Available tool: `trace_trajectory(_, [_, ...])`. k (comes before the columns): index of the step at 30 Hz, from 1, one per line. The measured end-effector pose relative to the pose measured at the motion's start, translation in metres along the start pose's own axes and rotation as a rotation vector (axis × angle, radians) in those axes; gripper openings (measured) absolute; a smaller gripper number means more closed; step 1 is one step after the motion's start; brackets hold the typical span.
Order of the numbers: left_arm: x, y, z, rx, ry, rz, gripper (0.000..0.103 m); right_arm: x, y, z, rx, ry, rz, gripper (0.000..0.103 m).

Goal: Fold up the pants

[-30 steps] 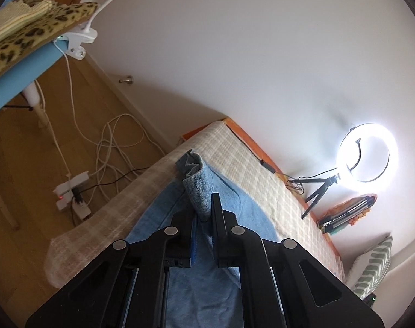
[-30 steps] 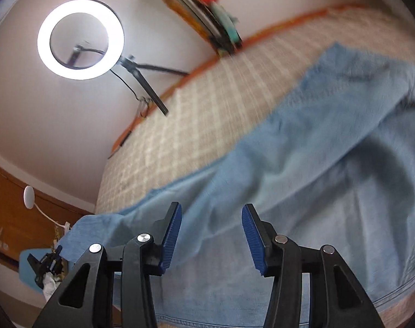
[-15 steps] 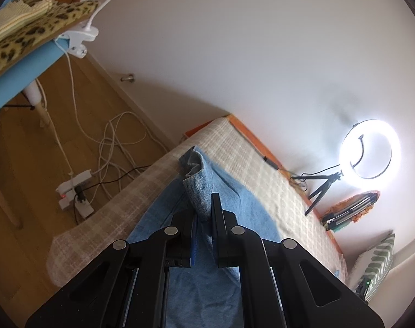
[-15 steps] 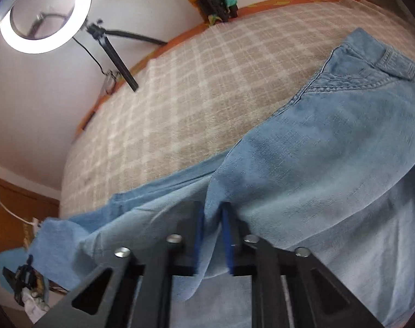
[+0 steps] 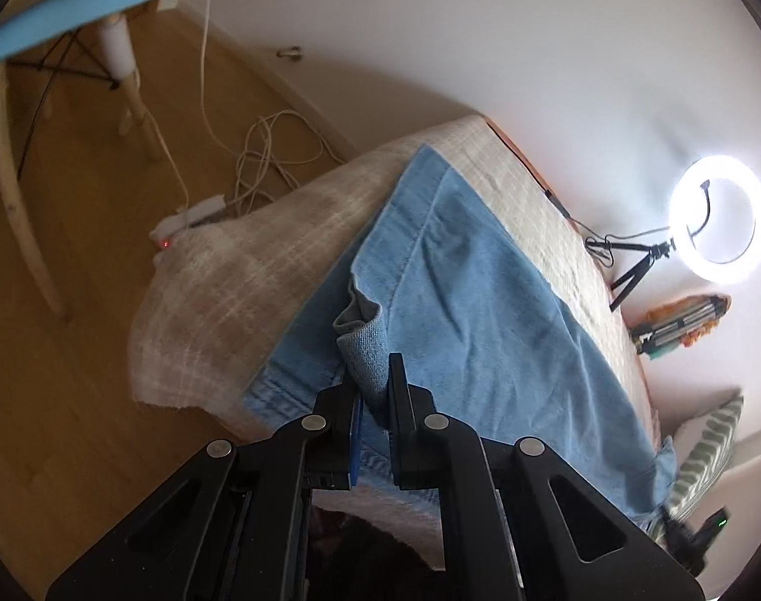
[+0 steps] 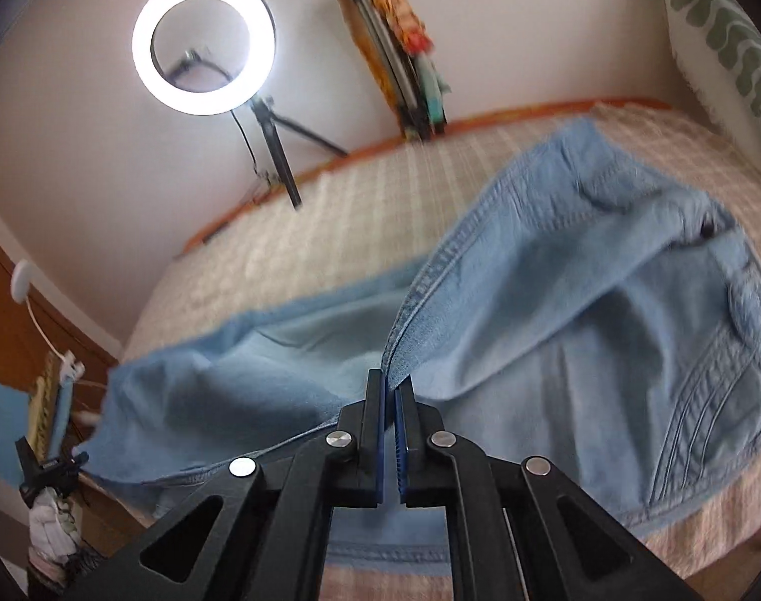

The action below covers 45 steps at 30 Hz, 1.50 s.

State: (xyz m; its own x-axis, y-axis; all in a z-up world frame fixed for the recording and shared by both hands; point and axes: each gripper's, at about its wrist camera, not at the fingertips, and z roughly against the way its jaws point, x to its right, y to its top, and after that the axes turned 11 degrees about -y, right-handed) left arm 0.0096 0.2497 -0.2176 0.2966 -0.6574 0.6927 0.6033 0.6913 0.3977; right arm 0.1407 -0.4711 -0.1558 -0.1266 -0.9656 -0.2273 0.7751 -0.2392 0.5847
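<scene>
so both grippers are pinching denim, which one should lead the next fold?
Right, probably. The right gripper is shut on a long seam edge of the jeans, lifting a broad panel. The left gripper pinches only a small bunched hem corner.

A home bedroom: checked bedspread (image 5: 260,270), striped pillow (image 5: 706,456), wooden floor (image 5: 79,375).

The pants (image 5: 480,300) lie spread on the bed (image 5: 220,280), which stands against the wall. A ring light (image 6: 202,42) stands on the bed's far edge by the wall, a bundle (image 6: 400,60) just right of it, a pillow (image 6: 721,35) farther right.
</scene>
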Motion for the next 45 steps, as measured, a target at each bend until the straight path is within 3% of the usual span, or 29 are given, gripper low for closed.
trace_trajectory(5, [0.021, 0.004, 0.014, 0.032, 0.033, -0.092, 0.007, 0.006, -0.01, -0.009, -0.024, 0.03, -0.064, 0.001])
trace_trajectory(9, [0.012, 0.002, 0.014, 0.022, 0.059, -0.098, 0.007, 0.001, -0.014, 0.01, 0.026, 0.035, -0.034, 0.001])
trace_trajectory(11, [0.01, 0.002, 0.01, -0.005, 0.091, -0.089, 0.008, -0.002, -0.022, 0.003, 0.009, 0.011, -0.016, 0.001])
trace_trajectory(15, [0.034, 0.005, 0.014, -0.001, 0.17, -0.216, 0.015, 0.01, -0.041, -0.02, -0.076, 0.016, -0.077, 0.001])
trace_trajectory(16, [0.039, 0.007, 0.016, -0.004, 0.181, -0.242, 0.022, 0.012, -0.044, -0.022, -0.085, 0.02, -0.079, 0.001])
trace_trajectory(20, [0.067, 0.009, 0.021, -0.007, 0.173, -0.338, 0.031, 0.015, -0.048, -0.023, -0.097, 0.038, -0.074, 0.006])
trace_trajectory(21, [0.076, 0.008, 0.02, -0.011, 0.159, -0.358, 0.033, 0.016, -0.048, -0.023, -0.099, 0.047, -0.076, 0.007])
trace_trajectory(23, [0.1, 0.002, 0.014, -0.03, 0.101, -0.394, 0.035, 0.019, -0.045, -0.021, -0.095, 0.054, -0.076, 0.022])
trace_trajectory(26, [0.14, -0.012, -0.006, -0.076, 0.016, -0.465, 0.035, 0.03, -0.044, -0.014, -0.079, 0.068, -0.09, 0.034])
trace_trajectory(33, [0.234, -0.064, -0.076, -0.265, -0.183, -0.617, 0.042, 0.061, -0.02, 0.009, -0.01, 0.03, -0.138, 0.044])
trace_trajectory(39, [0.303, -0.112, -0.125, -0.407, -0.339, -0.7, 0.046, 0.071, 0.022, 0.02, 0.037, -0.019, -0.116, 0.058])
trace_trajectory(45, [0.353, -0.159, -0.163, -0.55, -0.484, -0.708, 0.052, 0.069, 0.078, 0.009, 0.032, -0.044, -0.116, 0.068])
